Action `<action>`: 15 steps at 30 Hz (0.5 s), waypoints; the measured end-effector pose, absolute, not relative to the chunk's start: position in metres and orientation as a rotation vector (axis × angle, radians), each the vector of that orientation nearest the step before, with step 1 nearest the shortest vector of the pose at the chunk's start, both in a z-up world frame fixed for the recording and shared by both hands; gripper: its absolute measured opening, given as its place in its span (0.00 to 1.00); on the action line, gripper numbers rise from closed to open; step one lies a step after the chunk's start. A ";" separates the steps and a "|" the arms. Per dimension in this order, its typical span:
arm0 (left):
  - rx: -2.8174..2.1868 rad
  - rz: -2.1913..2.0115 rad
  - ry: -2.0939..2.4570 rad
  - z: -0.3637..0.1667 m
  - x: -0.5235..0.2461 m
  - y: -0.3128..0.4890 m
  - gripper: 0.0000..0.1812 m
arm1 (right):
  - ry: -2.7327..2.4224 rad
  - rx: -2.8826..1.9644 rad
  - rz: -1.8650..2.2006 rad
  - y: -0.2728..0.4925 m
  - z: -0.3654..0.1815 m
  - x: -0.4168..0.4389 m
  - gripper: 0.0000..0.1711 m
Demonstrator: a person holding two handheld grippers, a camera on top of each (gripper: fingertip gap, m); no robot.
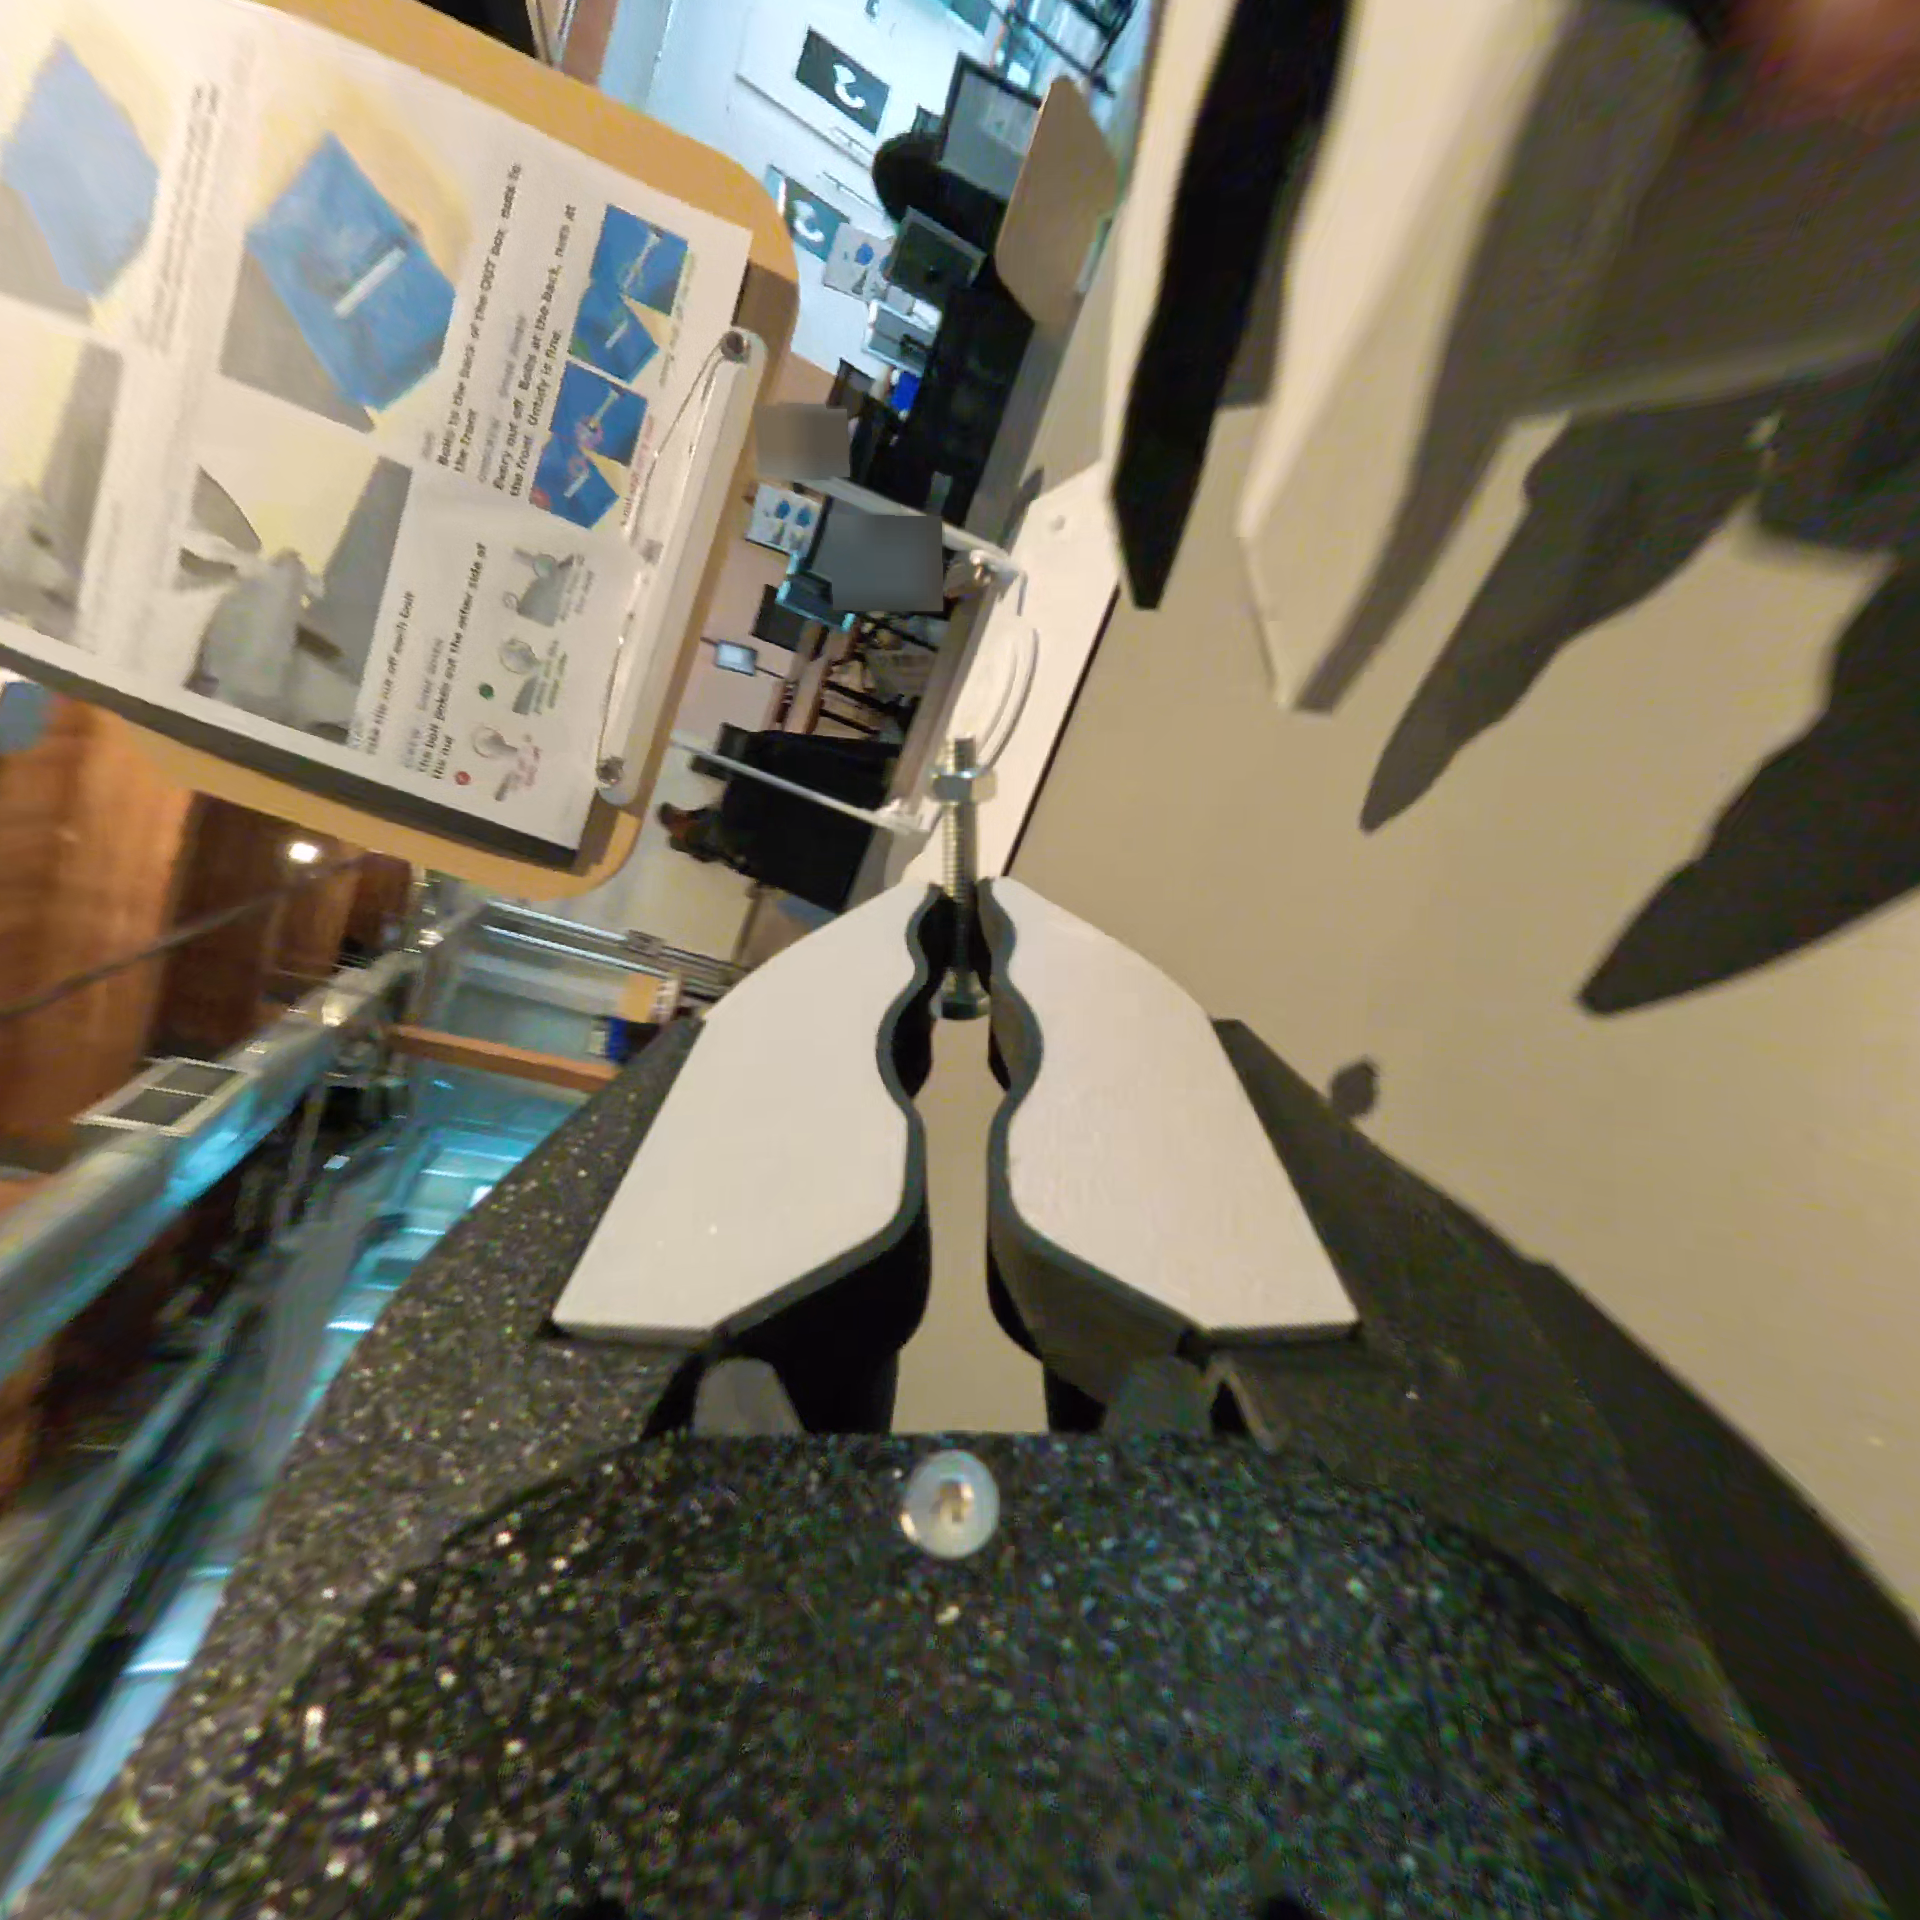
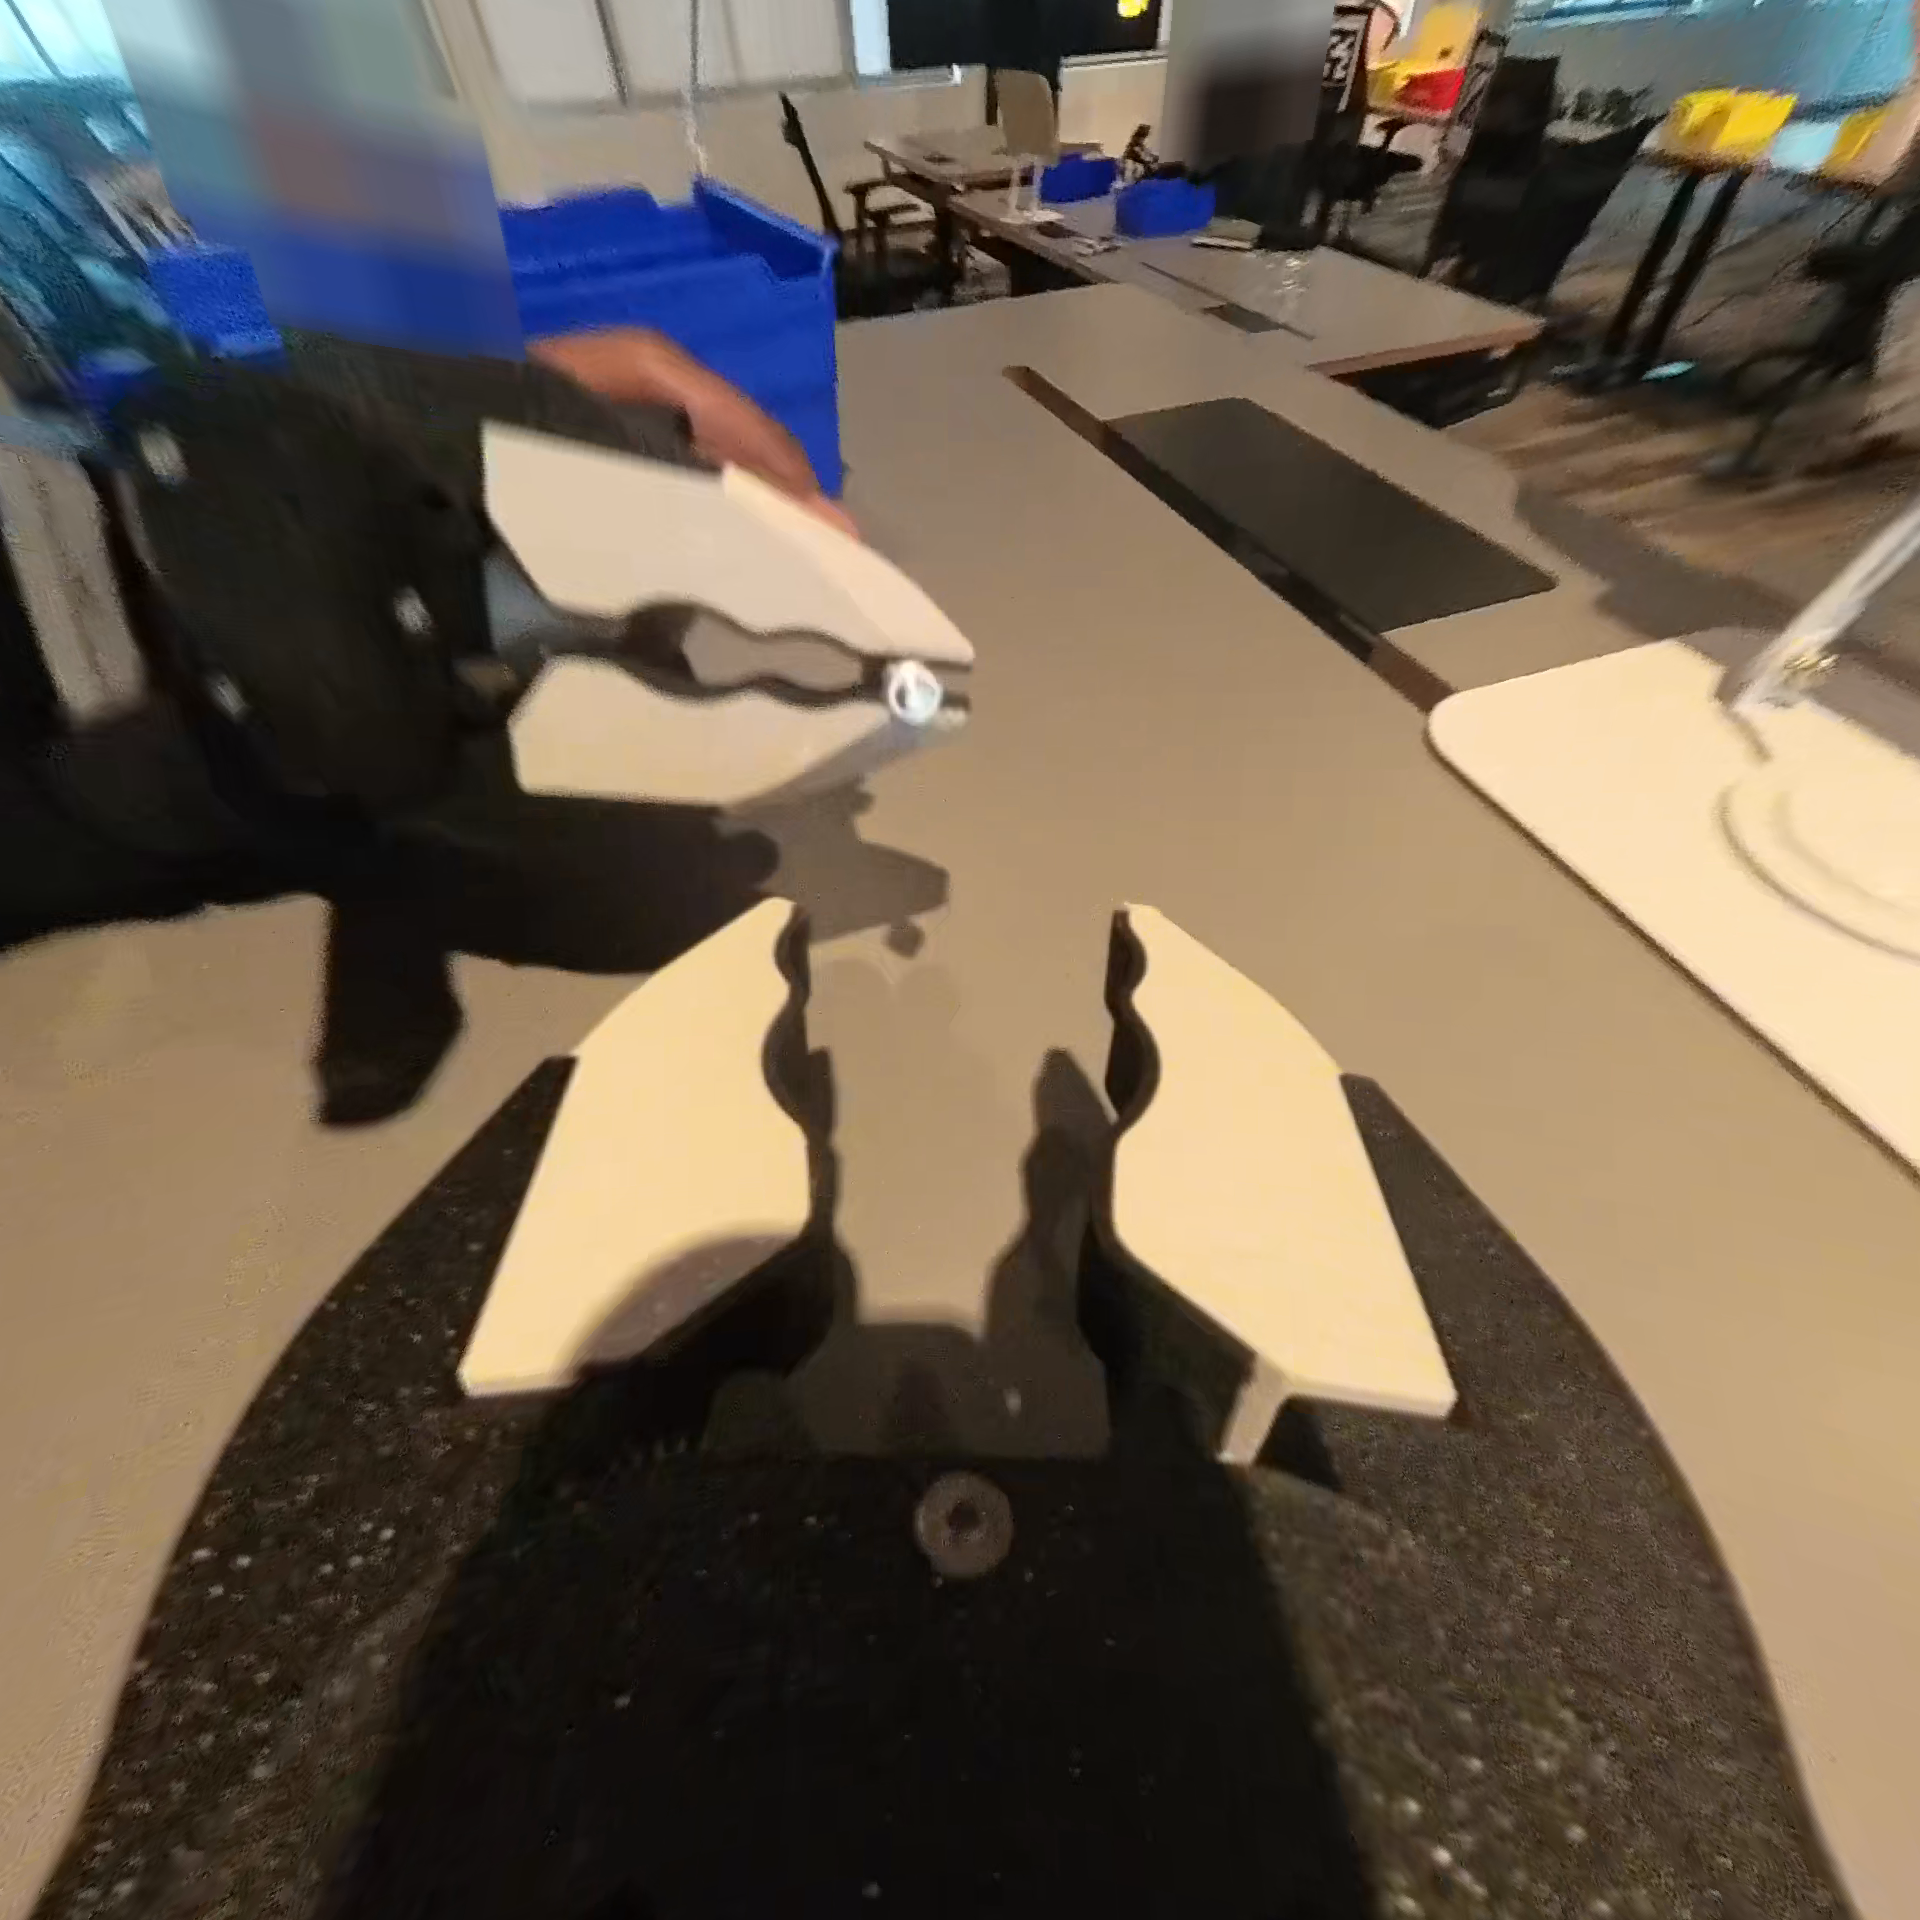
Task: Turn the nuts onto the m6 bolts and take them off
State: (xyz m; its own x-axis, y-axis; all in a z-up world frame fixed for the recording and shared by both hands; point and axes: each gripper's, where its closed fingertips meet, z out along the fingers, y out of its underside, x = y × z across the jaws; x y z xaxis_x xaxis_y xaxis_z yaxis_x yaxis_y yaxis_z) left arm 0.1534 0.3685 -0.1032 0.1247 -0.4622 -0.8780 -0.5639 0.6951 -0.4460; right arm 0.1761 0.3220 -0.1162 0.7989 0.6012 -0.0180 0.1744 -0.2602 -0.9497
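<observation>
My left gripper (image 1: 961, 896) is shut on a silver M6 bolt (image 1: 962, 847). The bolt head sits between the fingers and the threaded shaft sticks out past the tips. A nut (image 1: 964, 781) sits near the shaft's far end. The right wrist view shows this left gripper (image 2: 940, 691) at centre left above the grey table (image 2: 1195, 810), with the bolt (image 2: 912, 691) seen end-on. My right gripper (image 2: 954, 920) is open and empty, a little below and in front of the left one. It also shows as a blurred shape at the top right of the left wrist view (image 1: 1455, 312).
Blue bins (image 2: 675, 270) stand at the table's far left. A black mat (image 2: 1330, 509) lies at the far middle. A white base plate (image 2: 1621, 821) with a clear stand is at the right. An instruction sheet on a wooden board (image 1: 364, 416) shows at the upper left. Some 6 cm of space lies between my two pairs of fingers. The white base plate (image 2: 1621, 821) is about 20 cm from both grippers' fingertips.
</observation>
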 end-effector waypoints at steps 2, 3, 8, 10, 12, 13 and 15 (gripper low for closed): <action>-0.931 -0.011 1.489 -0.086 0.158 0.357 0.03 | -0.596 -1.814 0.391 0.321 -0.117 0.179 0.31; -0.945 -0.072 1.452 -0.069 0.162 0.348 0.03 | -0.568 -1.806 0.394 0.321 -0.115 0.179 0.30; -0.783 -0.363 1.426 0.037 0.218 0.247 0.03 | -0.491 -1.801 0.466 0.326 -0.114 0.172 0.26; -0.634 -0.368 1.569 0.060 0.258 0.193 0.03 | -0.510 -1.829 0.466 0.327 -0.119 0.169 0.27; -0.508 -0.375 1.815 0.054 0.305 0.137 0.03 | -0.522 -1.829 0.464 0.326 -0.119 0.167 0.26; -0.448 -0.370 1.941 0.043 0.329 0.112 0.03 | -0.528 -1.832 0.465 0.326 -0.120 0.167 0.26; -0.366 -0.331 2.141 0.010 0.379 0.081 0.03 | -0.549 -1.837 0.475 0.325 -0.121 0.164 0.26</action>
